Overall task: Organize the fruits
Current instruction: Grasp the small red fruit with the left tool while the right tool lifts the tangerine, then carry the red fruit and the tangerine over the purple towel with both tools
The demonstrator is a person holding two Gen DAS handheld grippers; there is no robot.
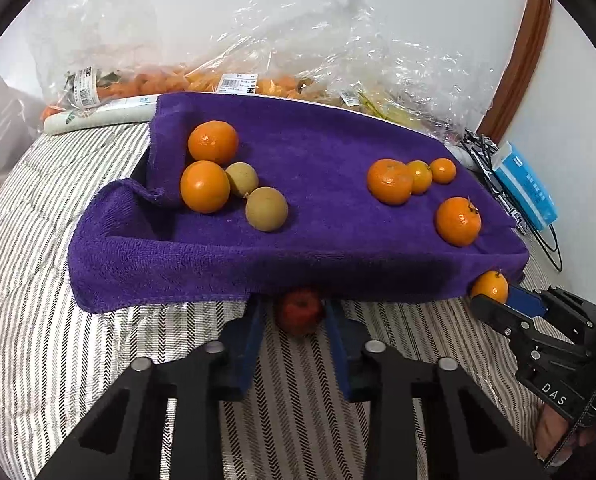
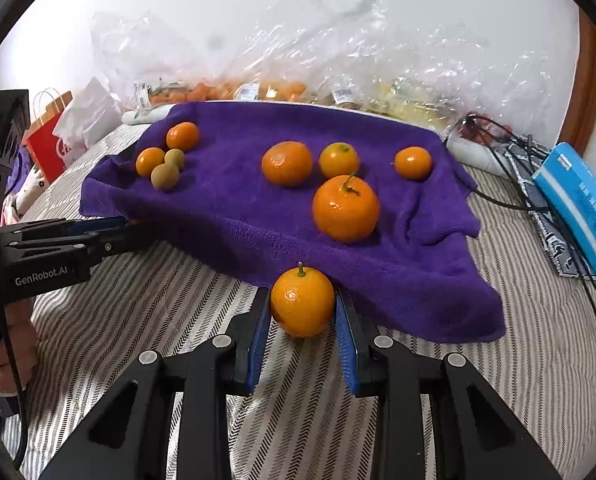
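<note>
- The left tongs are closed on a small red fruit at the near edge of the purple towel, low over the striped bed cover.
- The right tongs grip an orange, stem up, at the towel's near edge.
- On the towel, the left wrist view shows 2 oranges touching 2 brownish-green fruits on the left.
- 4 more oranges lie on its right side.
- Clear plastic bags of fruit lie behind the towel by the wall.
- A blue box and cables lie to the right.
</note>
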